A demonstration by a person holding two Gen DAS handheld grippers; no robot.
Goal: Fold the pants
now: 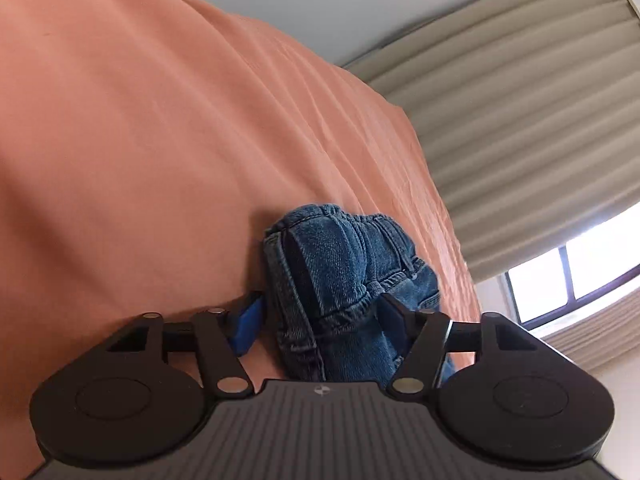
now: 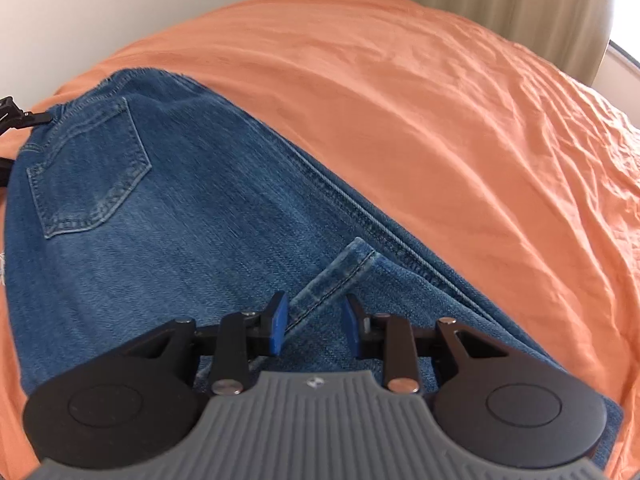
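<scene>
Blue denim pants [image 2: 168, 216] lie on an orange bedsheet [image 2: 440, 112], back pocket up at the far left. A hem end [image 2: 336, 276] lies folded over the leg, just ahead of my right gripper [image 2: 314, 320]. The right gripper's jaws are open and straddle the hem without pinching it. In the left wrist view the bunched waistband of the pants [image 1: 344, 280] sits between the jaws of my left gripper [image 1: 320, 316], which are wide apart around it. The left gripper also shows in the right wrist view [image 2: 16, 116], at the waist end.
The orange sheet [image 1: 160, 120] covers the whole bed. Beige curtains [image 1: 520, 112] and a bright window [image 1: 580, 272] stand beyond the bed's far edge. A pale wall [image 2: 120, 4] is behind the bed.
</scene>
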